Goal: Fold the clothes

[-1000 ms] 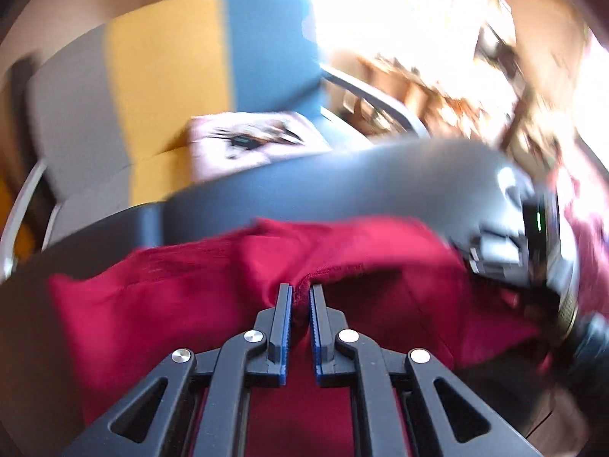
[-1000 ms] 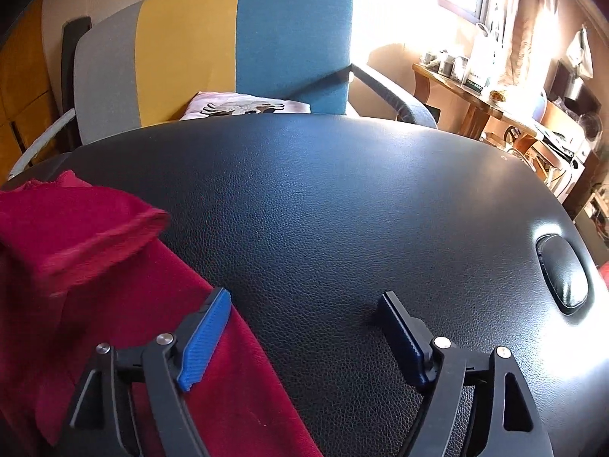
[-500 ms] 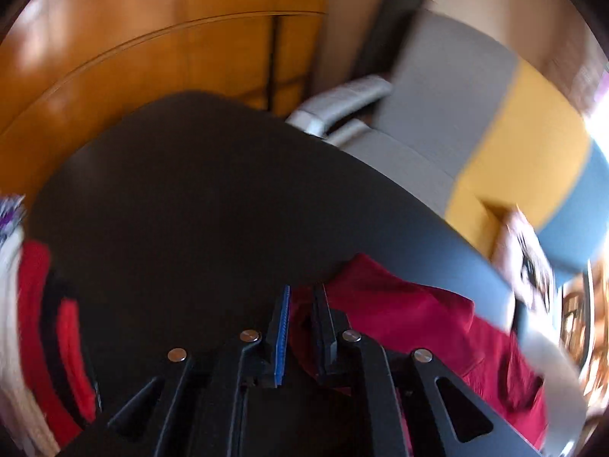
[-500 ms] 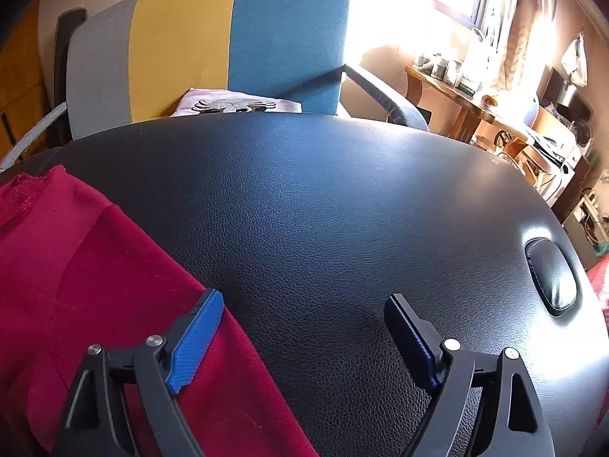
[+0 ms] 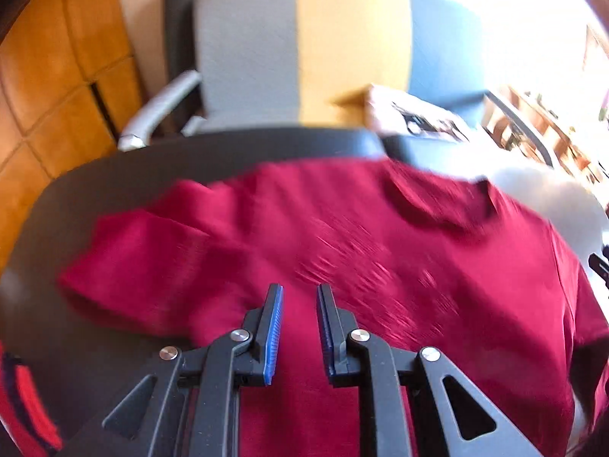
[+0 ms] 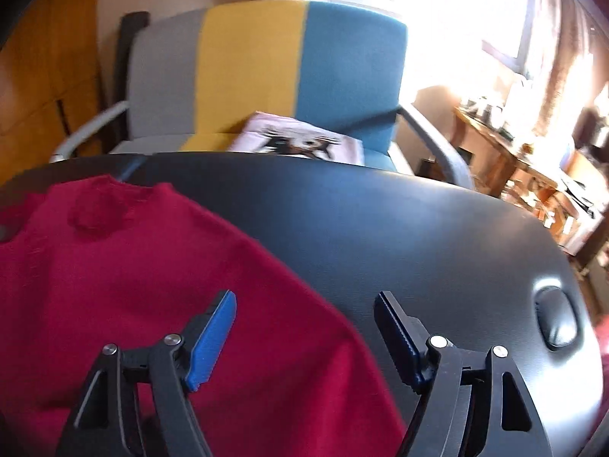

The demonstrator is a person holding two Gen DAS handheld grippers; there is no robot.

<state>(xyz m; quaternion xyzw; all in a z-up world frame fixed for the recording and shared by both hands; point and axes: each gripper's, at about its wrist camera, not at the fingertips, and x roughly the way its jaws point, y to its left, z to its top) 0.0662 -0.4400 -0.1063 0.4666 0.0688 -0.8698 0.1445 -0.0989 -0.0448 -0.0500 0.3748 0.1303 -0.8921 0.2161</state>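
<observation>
A dark red sweater (image 5: 380, 247) lies spread on the black padded table (image 5: 114, 179), neck toward the chair, with one sleeve reaching left. My left gripper (image 5: 299, 289) hovers over its lower middle. Its jaws are a little apart and opening, and only the cloth underneath shows in the gap. In the right wrist view the sweater (image 6: 133, 266) fills the left half. My right gripper (image 6: 304, 297) hangs above its right edge, jaws wide but closing, with nothing between them. The left finger is over cloth, the right one over bare table (image 6: 380, 228).
A grey, yellow and blue armchair (image 6: 266, 57) stands behind the table with a folded pale printed garment (image 6: 300, 141) on its seat. A red and dark striped garment (image 5: 23, 400) lies at the table's near left. An oval recess (image 6: 555, 323) sits near the table's right end. Cluttered wooden furniture (image 6: 514, 144) is far right.
My left gripper held a fold of the red sweater, swung left, then turned back toward the chair with its jaws parted and the cloth released. The sweater now lies flatter. My right gripper rose slightly.
</observation>
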